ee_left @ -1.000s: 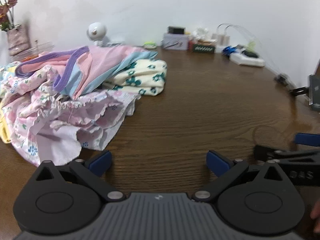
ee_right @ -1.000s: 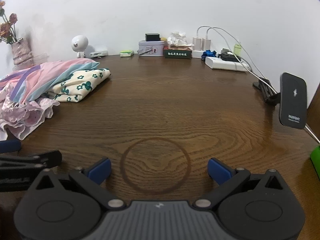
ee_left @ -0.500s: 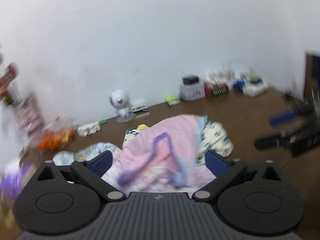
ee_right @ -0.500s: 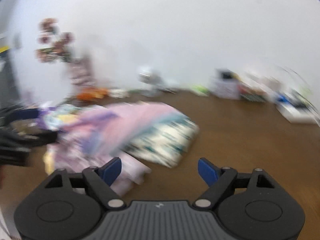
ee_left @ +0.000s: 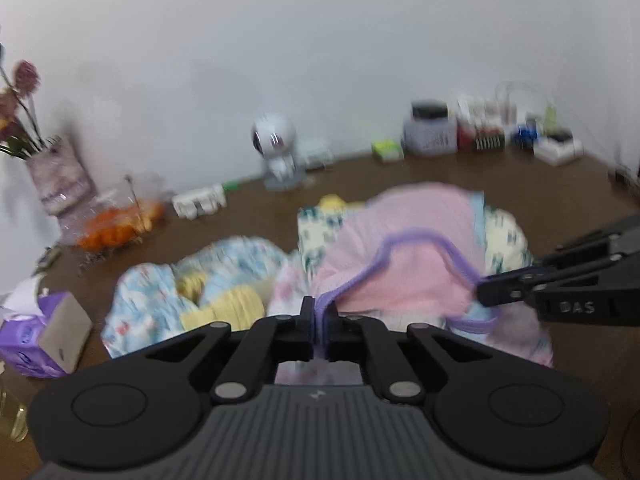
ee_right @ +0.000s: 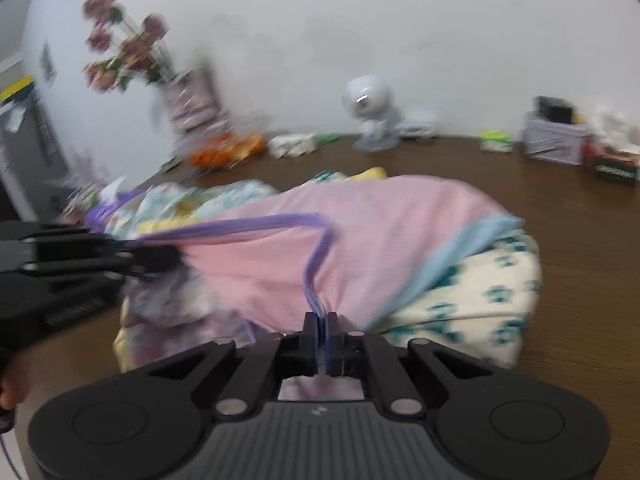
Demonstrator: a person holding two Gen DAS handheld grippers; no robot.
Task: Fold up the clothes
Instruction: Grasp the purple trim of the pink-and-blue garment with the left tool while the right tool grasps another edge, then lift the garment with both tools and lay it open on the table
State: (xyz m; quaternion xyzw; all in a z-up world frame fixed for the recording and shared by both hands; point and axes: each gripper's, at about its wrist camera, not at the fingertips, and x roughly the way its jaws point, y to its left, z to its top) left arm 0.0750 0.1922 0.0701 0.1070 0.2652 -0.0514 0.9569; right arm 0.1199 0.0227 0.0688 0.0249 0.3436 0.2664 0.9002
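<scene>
- Left gripper (ee_left: 319,322) is clamped on the purple trim (ee_left: 408,240) of the pink garment (ee_left: 416,276); right gripper (ee_right: 320,334) pinches the same band.
- Garment lies atop the clothes pile (ee_left: 224,280) on the wooden table (ee_right: 580,208).
- Pick-up step, I'd say; next, lift it clear and spread it flat.

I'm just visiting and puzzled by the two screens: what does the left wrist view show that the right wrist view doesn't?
Only the left wrist view shows the purple tissue box at the table's left edge and the white power strip far right.

Only the right wrist view shows the grey cabinet by the wall and the flower blooms in full.

Both show the left gripper and right gripper shut on the purple trim of the pink garment, the clothes pile, the white round camera and the oranges.
</scene>
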